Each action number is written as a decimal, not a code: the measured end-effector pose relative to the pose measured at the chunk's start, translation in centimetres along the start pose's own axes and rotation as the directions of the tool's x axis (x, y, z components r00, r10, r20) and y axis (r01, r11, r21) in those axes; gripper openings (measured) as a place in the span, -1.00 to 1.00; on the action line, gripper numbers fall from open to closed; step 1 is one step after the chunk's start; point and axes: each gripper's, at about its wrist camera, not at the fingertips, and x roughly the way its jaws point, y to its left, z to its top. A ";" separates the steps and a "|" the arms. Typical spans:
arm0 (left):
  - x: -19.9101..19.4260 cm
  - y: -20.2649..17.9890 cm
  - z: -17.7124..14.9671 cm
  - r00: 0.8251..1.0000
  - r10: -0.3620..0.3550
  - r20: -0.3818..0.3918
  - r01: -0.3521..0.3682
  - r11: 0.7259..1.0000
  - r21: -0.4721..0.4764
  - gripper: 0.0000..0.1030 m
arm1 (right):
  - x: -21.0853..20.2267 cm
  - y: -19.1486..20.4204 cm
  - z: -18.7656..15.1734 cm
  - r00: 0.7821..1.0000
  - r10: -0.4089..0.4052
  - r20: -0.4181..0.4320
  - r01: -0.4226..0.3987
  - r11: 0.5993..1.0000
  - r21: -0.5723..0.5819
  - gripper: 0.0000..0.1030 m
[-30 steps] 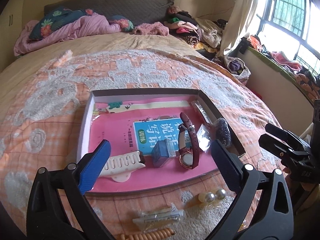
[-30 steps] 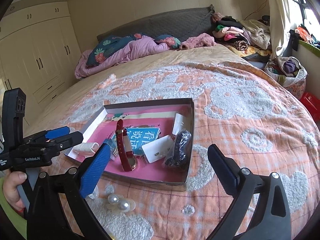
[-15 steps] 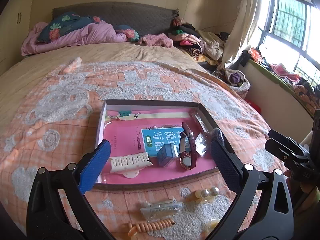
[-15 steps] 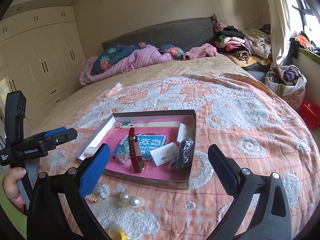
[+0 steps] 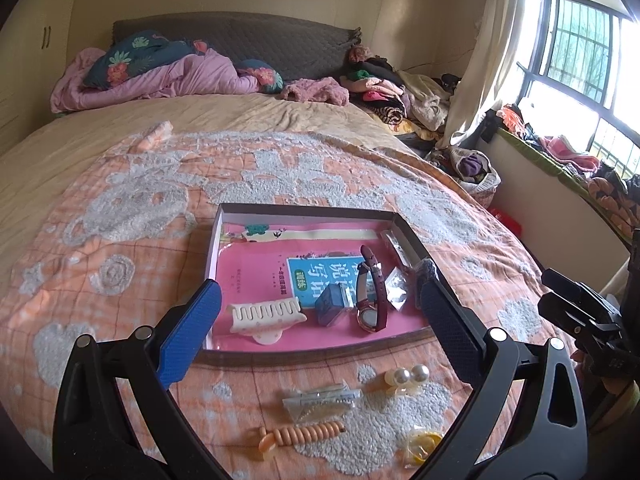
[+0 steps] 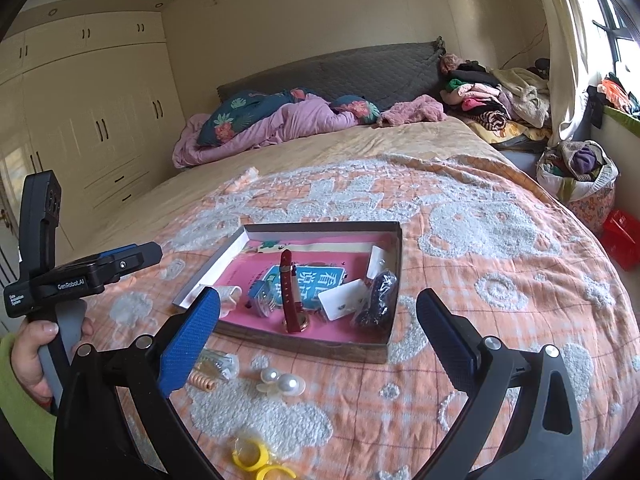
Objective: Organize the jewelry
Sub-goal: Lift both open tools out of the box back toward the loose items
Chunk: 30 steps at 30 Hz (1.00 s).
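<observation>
Left wrist view: left gripper (image 5: pixel 318 312) and right gripper (image 6: pixel 318 318) both wide, empty; pearl clip (image 5: pixel 406 377) round, slippery, may squirt from pads (image 5: pixel 190 338) onto blanket (image 5: pixel 120 216), not box (image 5: pixel 320 354).

Shallow box (image 6: pixel 394 272) of jewelry on an orange-and-white bedspread (image 6: pixel 500 292)

The right gripper (image 6: pixel 318 332) hangs above the bedspread, its jaws spread wide and empty. Inside the box a red-strapped watch (image 6: pixel 290 292) stands on edge beside a white card (image 6: pixel 344 304) and a dark bagged item (image 6: pixel 378 300). Just outside the near wall lie a pearl clip (image 6: pixel 282 382), a spiral hair tie (image 6: pixel 202 382) and yellow rings (image 6: pixel 256 454). The left gripper (image 6: pixel 120 258) is at the left edge.
</observation>
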 end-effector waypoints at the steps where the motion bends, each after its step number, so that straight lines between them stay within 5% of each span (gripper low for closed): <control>1: -0.1 0.0 -0.1 1.000 0.001 -0.002 -0.001 1.000 0.000 0.81 | -0.1 0.1 -0.1 1.000 0.001 0.000 -0.001 1.000 -0.002 0.90; 30: -1.0 -0.8 -5.2 0.994 0.041 -0.100 -0.037 0.998 0.046 0.81 | -0.7 3.1 -5.3 0.987 0.056 -0.149 -0.069 0.994 -0.084 0.90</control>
